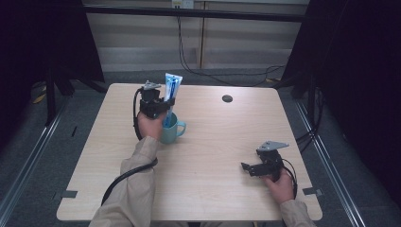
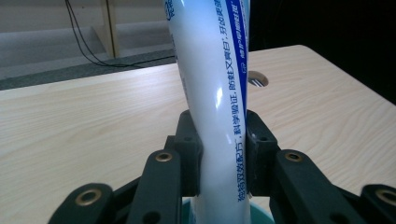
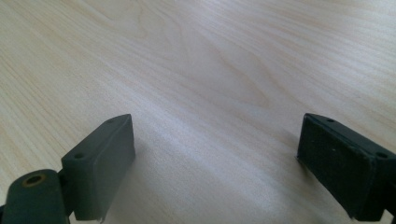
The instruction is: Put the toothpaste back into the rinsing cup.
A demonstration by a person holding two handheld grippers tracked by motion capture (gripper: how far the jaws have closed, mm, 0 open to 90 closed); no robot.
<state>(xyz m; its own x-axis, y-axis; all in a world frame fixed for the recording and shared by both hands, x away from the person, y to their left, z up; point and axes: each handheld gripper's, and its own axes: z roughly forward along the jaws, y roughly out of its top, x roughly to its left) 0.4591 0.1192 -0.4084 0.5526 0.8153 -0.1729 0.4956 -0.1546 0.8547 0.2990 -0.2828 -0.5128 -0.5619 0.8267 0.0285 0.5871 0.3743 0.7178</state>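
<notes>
A white and blue toothpaste tube (image 1: 171,90) stands upright with its lower end in a teal mug (image 1: 171,128) on the table's left half. My left gripper (image 1: 166,105) is shut on the tube just above the mug's rim. In the left gripper view the tube (image 2: 219,107) rises between the two black pads, which press on both its sides, and the mug's rim (image 2: 261,215) shows at the bottom edge. My right gripper (image 1: 247,168) rests low over the table near the right front, open, with nothing between its fingers (image 3: 105,158).
The light wooden table (image 1: 213,142) has a round cable hole (image 1: 227,98) at the back right of centre. Dark curtains flank the table, and cables hang down the wall behind it. Bare wood lies between the two hands.
</notes>
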